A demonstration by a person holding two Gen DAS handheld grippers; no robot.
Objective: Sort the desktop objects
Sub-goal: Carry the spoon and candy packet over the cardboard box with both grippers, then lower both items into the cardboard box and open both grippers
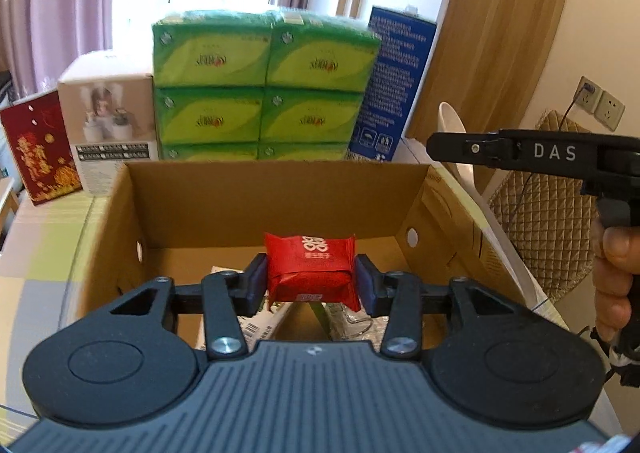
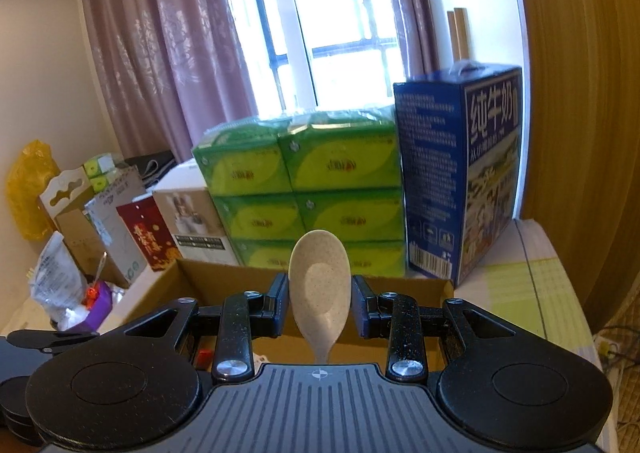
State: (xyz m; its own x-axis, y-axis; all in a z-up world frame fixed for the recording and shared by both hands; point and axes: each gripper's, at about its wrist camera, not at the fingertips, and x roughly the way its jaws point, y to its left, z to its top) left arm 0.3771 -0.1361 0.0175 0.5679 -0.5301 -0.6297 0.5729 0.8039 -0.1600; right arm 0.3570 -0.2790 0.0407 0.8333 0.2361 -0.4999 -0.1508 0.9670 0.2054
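Note:
My left gripper (image 1: 311, 285) is shut on a red snack packet (image 1: 310, 269) with white print, held above the open cardboard box (image 1: 276, 173). Several flat packets lie on the box floor under it. My right gripper (image 2: 320, 303) is shut on a beige speckled spoon (image 2: 320, 289), bowl pointing up and forward, over the near edge of the same box (image 2: 224, 267). In the left wrist view the right gripper (image 1: 440, 147) comes in from the right at the box's right wall, a hand on its handle, with the spoon (image 1: 454, 125) rising past it.
Behind the box stand a green tissue multipack (image 1: 264, 85), a blue milk carton box (image 2: 460, 173), a white product box (image 1: 108, 113) and a red gift box (image 1: 36, 149). Bags and cartons (image 2: 80, 221) crowd the far left. A quilted chair back (image 1: 548, 205) is at right.

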